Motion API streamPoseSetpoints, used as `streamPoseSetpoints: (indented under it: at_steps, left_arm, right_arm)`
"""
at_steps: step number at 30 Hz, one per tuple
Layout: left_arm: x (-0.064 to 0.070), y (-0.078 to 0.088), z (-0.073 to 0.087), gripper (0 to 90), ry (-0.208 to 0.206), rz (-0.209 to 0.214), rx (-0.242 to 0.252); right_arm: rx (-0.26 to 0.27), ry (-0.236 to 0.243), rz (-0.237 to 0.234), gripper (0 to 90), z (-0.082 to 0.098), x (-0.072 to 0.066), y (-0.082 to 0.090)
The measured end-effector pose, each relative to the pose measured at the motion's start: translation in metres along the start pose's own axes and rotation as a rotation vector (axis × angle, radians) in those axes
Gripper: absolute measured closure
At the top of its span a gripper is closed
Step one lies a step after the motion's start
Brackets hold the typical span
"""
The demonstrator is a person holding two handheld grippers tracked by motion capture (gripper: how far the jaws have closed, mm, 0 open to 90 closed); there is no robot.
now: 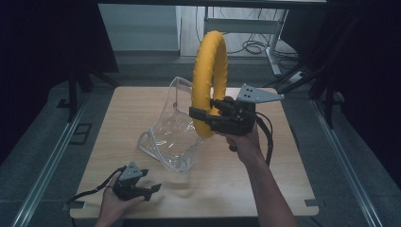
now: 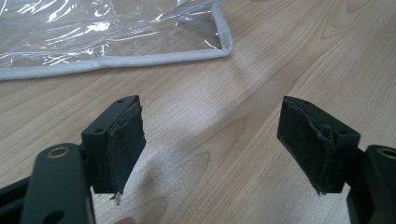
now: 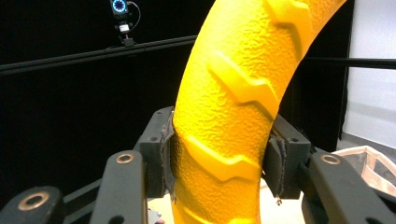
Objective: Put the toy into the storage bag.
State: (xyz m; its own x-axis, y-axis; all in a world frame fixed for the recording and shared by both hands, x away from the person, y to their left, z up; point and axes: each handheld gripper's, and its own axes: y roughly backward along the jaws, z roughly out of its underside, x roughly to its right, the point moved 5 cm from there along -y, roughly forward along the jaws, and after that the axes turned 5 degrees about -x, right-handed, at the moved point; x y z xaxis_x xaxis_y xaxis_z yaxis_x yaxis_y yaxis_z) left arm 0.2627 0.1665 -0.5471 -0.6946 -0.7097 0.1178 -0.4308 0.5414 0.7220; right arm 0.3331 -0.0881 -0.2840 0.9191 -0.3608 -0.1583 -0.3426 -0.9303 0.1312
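A yellow ring (image 1: 208, 80) with a raised tread pattern (image 3: 233, 107) stands upright in the air above the table's middle. My right gripper (image 1: 206, 116) is shut on its lower part, both pads (image 3: 168, 158) pressed against its sides. Just left of the ring, a clear plastic bag (image 1: 172, 130) with a grey hem stands open on the wooden table (image 1: 137, 109); the ring's lower end is at the bag's opening. My left gripper (image 1: 149, 185) rests low at the table's front left, open, with nothing between its pads (image 2: 123, 144). The bag's hemmed corner (image 2: 219, 46) lies ahead of it.
The table's front edge (image 1: 189, 215) is close to the left hand. Dark curtains flank both sides, and metal floor rails (image 1: 52, 161) run along the table. A desk frame with cables (image 1: 255, 45) stands behind the table.
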Motion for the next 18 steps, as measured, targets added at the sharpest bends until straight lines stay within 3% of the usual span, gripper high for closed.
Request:
streamPoseSetpoints:
  at_steps: [18]
  left_arm:
    - [-0.001, 0.001, 0.0, 22.8, 0.001, -0.003, 0.004]
  right_arm:
    - [0.008, 0.016, -0.031, 50.5, -0.009, -0.011, -0.017]
